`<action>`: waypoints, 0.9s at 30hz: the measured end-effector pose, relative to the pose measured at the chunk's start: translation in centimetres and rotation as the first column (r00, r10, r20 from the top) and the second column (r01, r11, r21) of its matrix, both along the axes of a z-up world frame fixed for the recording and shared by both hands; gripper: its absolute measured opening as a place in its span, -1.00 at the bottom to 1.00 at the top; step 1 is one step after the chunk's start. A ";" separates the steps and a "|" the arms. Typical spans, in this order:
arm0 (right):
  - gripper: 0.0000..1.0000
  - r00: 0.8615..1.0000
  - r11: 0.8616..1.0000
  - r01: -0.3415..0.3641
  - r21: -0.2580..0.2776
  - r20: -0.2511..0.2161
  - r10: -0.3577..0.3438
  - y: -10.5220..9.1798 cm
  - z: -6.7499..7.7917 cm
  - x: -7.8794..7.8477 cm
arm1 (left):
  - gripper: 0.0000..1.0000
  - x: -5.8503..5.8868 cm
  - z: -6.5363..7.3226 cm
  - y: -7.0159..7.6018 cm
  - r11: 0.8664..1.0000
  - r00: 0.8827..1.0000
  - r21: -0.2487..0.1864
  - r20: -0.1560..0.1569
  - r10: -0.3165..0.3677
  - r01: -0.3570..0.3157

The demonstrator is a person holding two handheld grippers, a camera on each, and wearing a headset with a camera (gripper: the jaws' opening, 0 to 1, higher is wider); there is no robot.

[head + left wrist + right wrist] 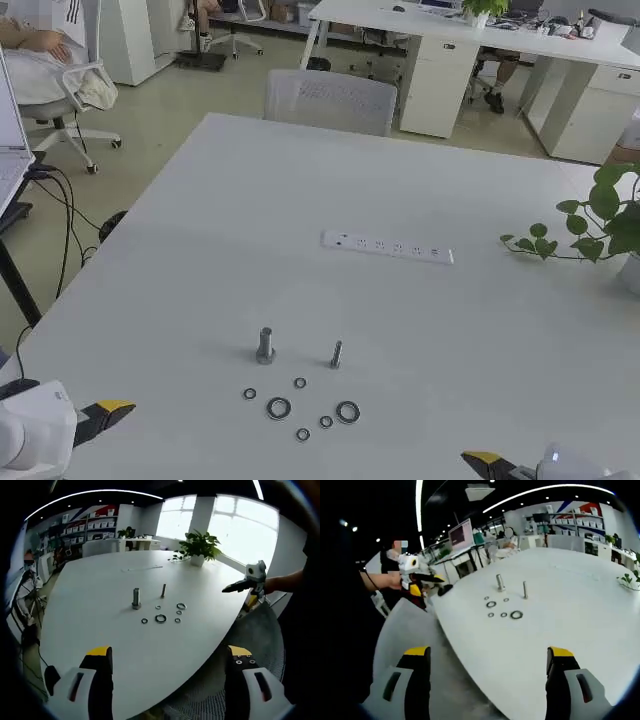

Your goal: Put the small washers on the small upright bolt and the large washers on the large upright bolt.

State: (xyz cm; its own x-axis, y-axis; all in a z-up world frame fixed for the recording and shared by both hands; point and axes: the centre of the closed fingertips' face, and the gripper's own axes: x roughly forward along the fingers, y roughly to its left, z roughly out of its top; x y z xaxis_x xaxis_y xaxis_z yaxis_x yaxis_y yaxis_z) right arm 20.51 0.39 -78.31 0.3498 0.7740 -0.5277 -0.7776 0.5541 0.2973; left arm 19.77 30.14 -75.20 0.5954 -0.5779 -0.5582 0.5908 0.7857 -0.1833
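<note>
The two bolts stand on the white bench (420, 180), a little below the middle of the head view, apparently on their heads. The large upright bolt (265, 345) is on the left and the small upright bolt (336, 354) near it on the right. Just below them six rings lie flat and apart from one another: two large washers (279, 407) and four small washers (300, 382). None has yet been put on a bolt.

The left gripper (169, 652) and the right gripper (487, 652) are held at the bottom corners of the head view, well apart from the parts. The jaws of each are spread wide, with nothing between them.

The washers are judged to be light, stiff, smooth metal, lying flush on a slick top, so sliding is to be expected when they are nudged. A pinch across the outer rim is suggested. The small ones are likely to be fiddly. The free-standing bolts could be toppled by a sideways knock.
</note>
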 end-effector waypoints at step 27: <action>0.92 1.000 0.999 -0.022 -0.037 -0.013 0.021 0.5 -0.4 -0.5 | 0.91 0.2 -0.5 0.1 1.000 1.000 -0.012 -0.014 0.008 -0.008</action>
